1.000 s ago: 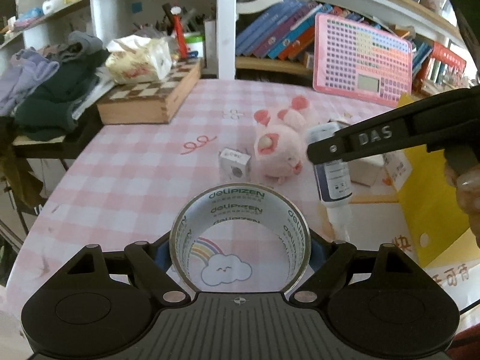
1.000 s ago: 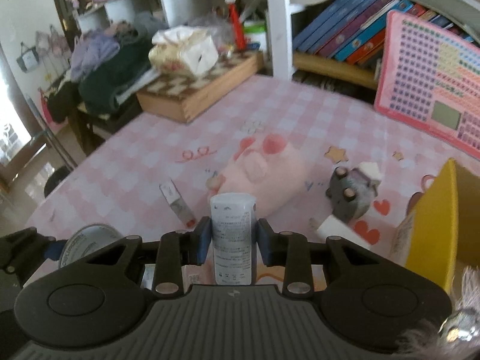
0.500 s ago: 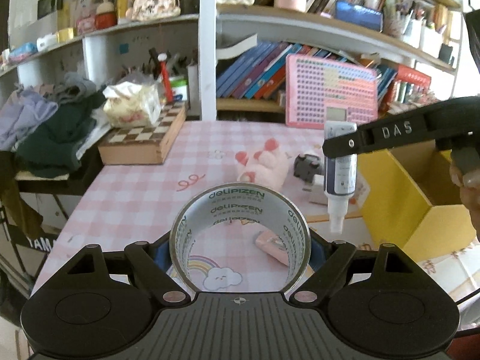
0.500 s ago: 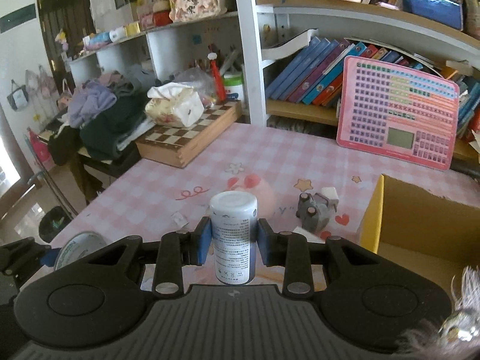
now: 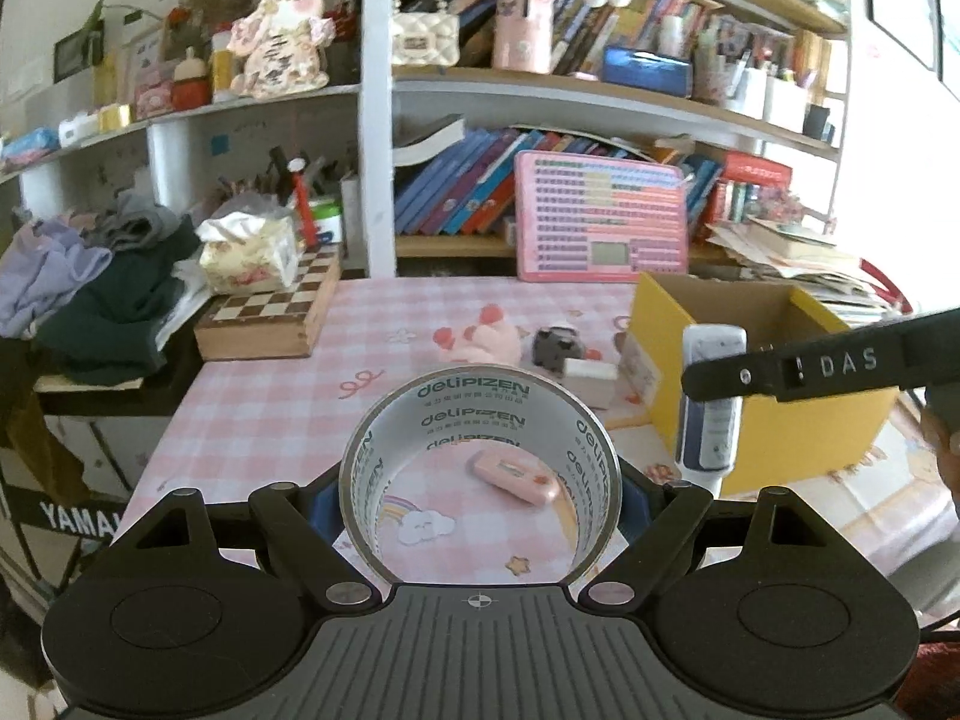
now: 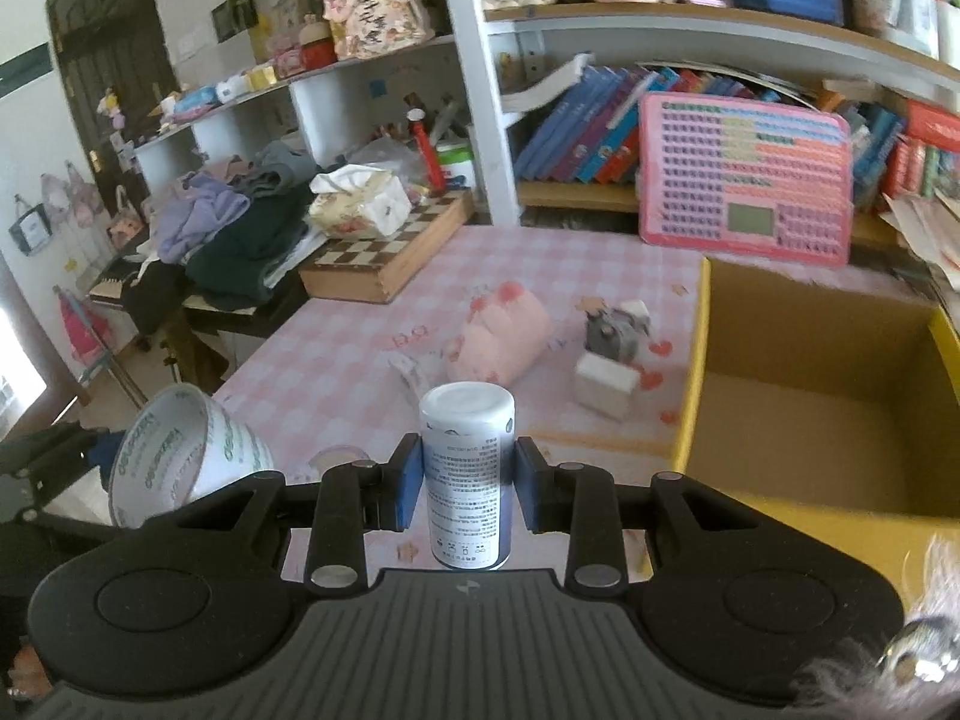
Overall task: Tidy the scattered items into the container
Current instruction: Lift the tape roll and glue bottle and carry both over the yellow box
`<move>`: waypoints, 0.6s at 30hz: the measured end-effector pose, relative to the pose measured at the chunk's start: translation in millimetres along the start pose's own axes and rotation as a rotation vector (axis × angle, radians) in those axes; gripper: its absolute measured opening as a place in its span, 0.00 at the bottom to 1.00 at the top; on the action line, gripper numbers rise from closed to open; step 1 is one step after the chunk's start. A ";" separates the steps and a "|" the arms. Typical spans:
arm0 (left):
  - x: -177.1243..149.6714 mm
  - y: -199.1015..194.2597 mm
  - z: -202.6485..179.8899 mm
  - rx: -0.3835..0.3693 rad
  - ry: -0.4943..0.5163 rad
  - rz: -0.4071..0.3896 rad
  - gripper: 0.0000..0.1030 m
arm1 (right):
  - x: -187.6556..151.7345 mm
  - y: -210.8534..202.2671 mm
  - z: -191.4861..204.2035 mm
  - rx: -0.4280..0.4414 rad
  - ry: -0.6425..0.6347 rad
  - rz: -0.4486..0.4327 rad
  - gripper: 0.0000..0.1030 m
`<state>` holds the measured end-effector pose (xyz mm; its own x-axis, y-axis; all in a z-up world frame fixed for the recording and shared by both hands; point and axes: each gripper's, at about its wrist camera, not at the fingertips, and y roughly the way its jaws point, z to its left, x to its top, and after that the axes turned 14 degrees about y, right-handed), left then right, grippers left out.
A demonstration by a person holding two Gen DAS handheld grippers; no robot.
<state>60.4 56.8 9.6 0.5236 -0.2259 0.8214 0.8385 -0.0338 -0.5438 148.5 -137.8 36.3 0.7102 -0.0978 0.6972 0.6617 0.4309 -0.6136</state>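
My left gripper (image 5: 480, 498) is shut on a silver tape roll (image 5: 474, 402), held upright above the pink checked table; the roll (image 6: 180, 456) also shows at the lower left of the right wrist view. My right gripper (image 6: 468, 480) is shut on a white and blue bottle (image 6: 468, 420), which hangs cap down (image 5: 711, 420) in front of the near left corner of the yellow cardboard box (image 5: 798, 420). The open box (image 6: 699, 360) lies to the right of the bottle. On the table lie a pink plush (image 5: 486, 339), a grey toy (image 5: 558, 348), a white block (image 5: 591, 381) and a pink case (image 5: 513, 474).
A chessboard box (image 5: 270, 312) with a tissue pack (image 5: 246, 255) sits at the table's back left, beside a pile of clothes (image 5: 108, 294). A pink key panel (image 5: 600, 219) leans on the bookshelf behind. A small white packet (image 6: 408, 369) lies near the plush.
Both grippers have risen and drawn back from the table with their loads. The yellow box has come fully into view, and the bottle now hangs close to its left corner.
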 end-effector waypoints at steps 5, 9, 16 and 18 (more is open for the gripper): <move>-1.5 -13.1 -10.7 -0.047 0.037 -0.027 0.83 | -22.0 -21.6 -7.2 -0.045 0.053 -0.002 0.29; -3.2 -19.4 -20.5 -0.084 0.061 -0.043 0.83 | -37.2 -36.5 -12.8 -0.083 0.082 -0.011 0.29; -5.1 -24.5 -37.5 -0.150 0.103 -0.062 0.83 | -54.9 -57.6 -21.9 -0.134 0.118 -0.031 0.29; -4.7 -25.0 -43.0 -0.170 0.117 -0.069 0.83 | -59.7 -63.5 -25.2 -0.149 0.128 -0.038 0.29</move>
<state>30.5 16.8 12.0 0.4365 -0.3285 0.8376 0.8291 -0.2146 -0.5163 70.2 -181.8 24.3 0.7028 -0.2291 0.6735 0.7098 0.2879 -0.6429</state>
